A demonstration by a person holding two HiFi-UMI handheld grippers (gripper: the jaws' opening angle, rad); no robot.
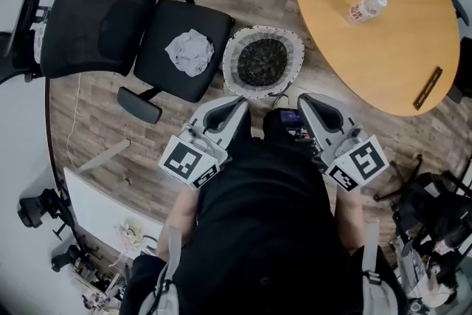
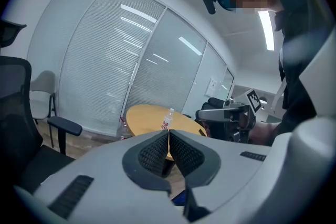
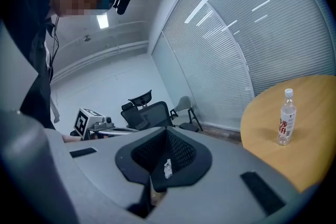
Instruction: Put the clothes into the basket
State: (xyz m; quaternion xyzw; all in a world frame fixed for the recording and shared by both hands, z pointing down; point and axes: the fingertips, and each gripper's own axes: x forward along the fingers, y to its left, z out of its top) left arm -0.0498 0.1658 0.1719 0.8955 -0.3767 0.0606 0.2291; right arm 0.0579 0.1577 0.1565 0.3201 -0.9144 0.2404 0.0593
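- Your left gripper [image 2: 168,134] is fully closed: its ribbed black pads [image 2: 155,152] press flat against each other along a thin seam, and nothing is caught between them.
- Your right gripper [image 3: 167,131] is closed too. Its pads [image 3: 181,152] meet at the far tip with no cloth between them, and only a small pale fleck sits on one pad.
- In the head view both grippers are side by side close to your body. Their tips point away from you toward the basket [image 1: 295,55] and touch nothing.
- The basket is round with a pale rim and a dark inside. It stands on the wood floor just beyond the two gripper tips, a little apart from them.
- The grey cloth [image 1: 190,52] lies crumpled on the seat of the black office chair [image 1: 166,22], just left of the basket and outside it. Neither gripper touches it.
- The chair seat's right edge comes right up beside the basket rim.
- To the far right is the round wooden table [image 1: 383,55], with a clear bottle [image 3: 285,116] standing upright on it, well apart from both grippers.
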